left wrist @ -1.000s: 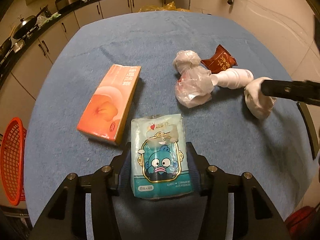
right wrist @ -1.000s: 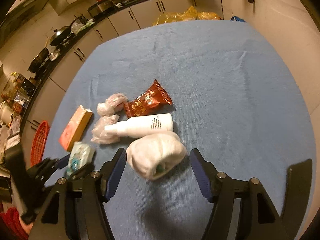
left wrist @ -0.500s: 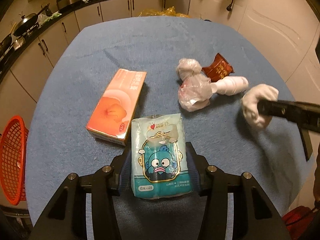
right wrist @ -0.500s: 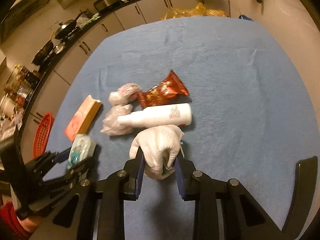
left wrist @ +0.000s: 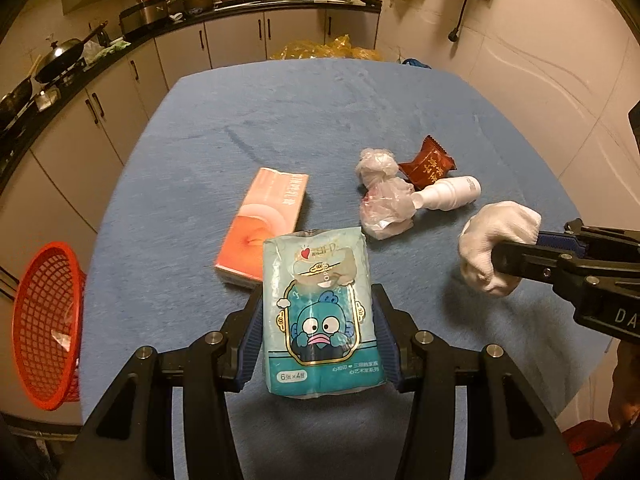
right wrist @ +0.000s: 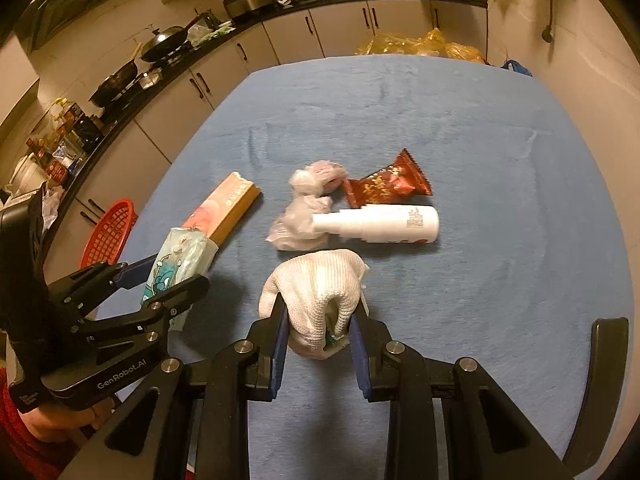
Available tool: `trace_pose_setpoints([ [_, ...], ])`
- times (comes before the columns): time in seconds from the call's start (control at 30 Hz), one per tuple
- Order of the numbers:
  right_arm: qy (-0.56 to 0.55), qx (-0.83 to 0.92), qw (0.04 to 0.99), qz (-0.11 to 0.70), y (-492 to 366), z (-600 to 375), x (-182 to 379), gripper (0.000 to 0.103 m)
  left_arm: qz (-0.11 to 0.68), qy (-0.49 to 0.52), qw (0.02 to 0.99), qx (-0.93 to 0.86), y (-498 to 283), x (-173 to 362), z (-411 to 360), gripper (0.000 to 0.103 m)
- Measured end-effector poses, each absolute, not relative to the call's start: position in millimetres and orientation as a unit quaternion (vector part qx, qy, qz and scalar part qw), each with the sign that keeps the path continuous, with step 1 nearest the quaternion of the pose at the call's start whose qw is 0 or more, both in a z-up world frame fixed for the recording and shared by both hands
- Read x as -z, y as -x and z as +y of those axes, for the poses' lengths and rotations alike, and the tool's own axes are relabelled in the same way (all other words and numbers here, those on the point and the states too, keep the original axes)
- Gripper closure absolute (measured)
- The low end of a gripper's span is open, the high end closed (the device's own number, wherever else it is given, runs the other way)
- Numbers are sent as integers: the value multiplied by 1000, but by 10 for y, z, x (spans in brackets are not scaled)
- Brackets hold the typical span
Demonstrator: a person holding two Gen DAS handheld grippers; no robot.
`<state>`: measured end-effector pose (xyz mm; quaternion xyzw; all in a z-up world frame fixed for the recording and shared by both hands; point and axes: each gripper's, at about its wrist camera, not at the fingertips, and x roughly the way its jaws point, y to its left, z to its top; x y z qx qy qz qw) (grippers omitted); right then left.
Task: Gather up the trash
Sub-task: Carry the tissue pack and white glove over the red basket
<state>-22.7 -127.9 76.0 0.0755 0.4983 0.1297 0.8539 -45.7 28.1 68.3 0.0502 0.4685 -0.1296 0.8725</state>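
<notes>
My left gripper [left wrist: 318, 312] is shut on a teal tissue pack [left wrist: 320, 312] with a cartoon fish, held above the blue table [left wrist: 304, 120]. In the right wrist view the same left gripper [right wrist: 168, 276] grips that tissue pack [right wrist: 176, 260] at the left. My right gripper [right wrist: 320, 316] is shut on a balled white glove [right wrist: 316, 284], lifted just off the cloth; from the left wrist view the right gripper [left wrist: 496, 256] pinches the glove [left wrist: 496, 240] at the right. A red snack wrapper [right wrist: 384, 188], a white bottle [right wrist: 384, 224] and crumpled plastic [right wrist: 304, 220] lie beyond.
An orange tissue box [left wrist: 264, 224] lies on the table left of centre. A red mesh basket [left wrist: 44, 324] stands off the table's left edge. Kitchen cabinets and a counter with pans [right wrist: 160, 44] run along the back. A dark chair back [right wrist: 604, 360] is at the right edge.
My right gripper closed on the white glove and drew it back off the cloth, away from the bottle. The left gripper rose with the tissue pack, so the table looks farther away.
</notes>
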Motion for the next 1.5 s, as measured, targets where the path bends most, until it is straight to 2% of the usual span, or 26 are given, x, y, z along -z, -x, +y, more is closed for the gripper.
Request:
trace_pose_setpoints([
  [1.5,-35,-185,862,471,389,-324,-1010,73,440,-21,896,59,775,-964,1255,54],
])
